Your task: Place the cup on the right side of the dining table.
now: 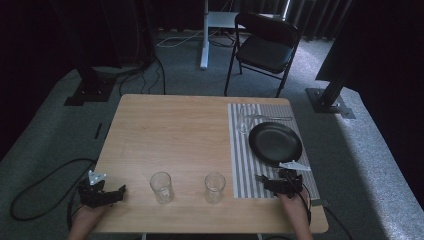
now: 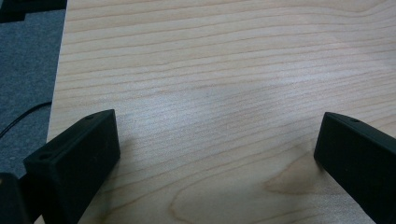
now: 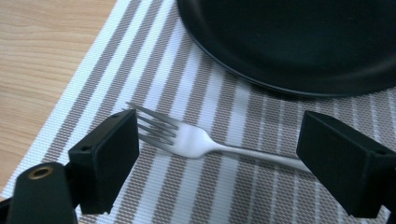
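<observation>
Right tongs [image 3: 219,154] wide around fork [image 3: 196,140] on striped mat [image 3: 187,84] beside black plate [image 3: 299,42]; left tongs [image 2: 217,149] wide over bare desk [image 2: 210,70].

fork [image 3: 196,142] handle behind claw, plate [image 3: 299,42] cropped

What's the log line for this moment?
right gripper: open, jaws astride fork on mat, near plate | left gripper: open over bare table | two glasses untouched

Two glasses [image 1: 161,187], folding chair [image 1: 265,47]
</observation>
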Demonstrator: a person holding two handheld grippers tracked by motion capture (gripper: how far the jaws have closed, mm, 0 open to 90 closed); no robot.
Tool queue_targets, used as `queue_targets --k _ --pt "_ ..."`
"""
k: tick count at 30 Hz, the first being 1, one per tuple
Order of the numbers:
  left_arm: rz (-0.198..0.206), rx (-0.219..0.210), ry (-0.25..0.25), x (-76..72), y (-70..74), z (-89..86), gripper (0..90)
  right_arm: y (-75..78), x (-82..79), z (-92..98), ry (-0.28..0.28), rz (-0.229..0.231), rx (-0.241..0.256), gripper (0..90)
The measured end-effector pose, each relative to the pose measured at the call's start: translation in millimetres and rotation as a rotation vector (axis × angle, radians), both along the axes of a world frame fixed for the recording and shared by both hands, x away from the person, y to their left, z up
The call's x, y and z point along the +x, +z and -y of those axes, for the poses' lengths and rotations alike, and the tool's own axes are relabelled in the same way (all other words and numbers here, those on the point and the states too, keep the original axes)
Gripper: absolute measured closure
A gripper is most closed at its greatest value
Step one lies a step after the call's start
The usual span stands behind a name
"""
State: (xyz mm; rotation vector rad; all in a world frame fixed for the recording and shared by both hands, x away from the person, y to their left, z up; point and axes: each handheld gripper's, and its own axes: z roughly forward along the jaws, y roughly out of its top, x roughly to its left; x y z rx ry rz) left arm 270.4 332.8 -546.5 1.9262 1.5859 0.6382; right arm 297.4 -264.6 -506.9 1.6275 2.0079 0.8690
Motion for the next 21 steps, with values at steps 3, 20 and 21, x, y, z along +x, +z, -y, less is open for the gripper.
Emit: queue_targets --k 3,20,21 --pt "0.000 0.000 -0.001 0.0 0.0 0.0 0.6 -1.7 -3.2 4.5 -0.013 -0.005 0.000 12.7" --pt "0.000 0.000 -0.001 -0.1 0.0 0.0 0.6 -16.4 -25.2 36.1 -0.103 -0.030 -0.013 12.7" --pt "0.001 0.001 -0.001 -0.1 0.0 -0.1 0.6 -18.7 -26.8 38.9 -0.111 -0.031 -0.017 12.7"
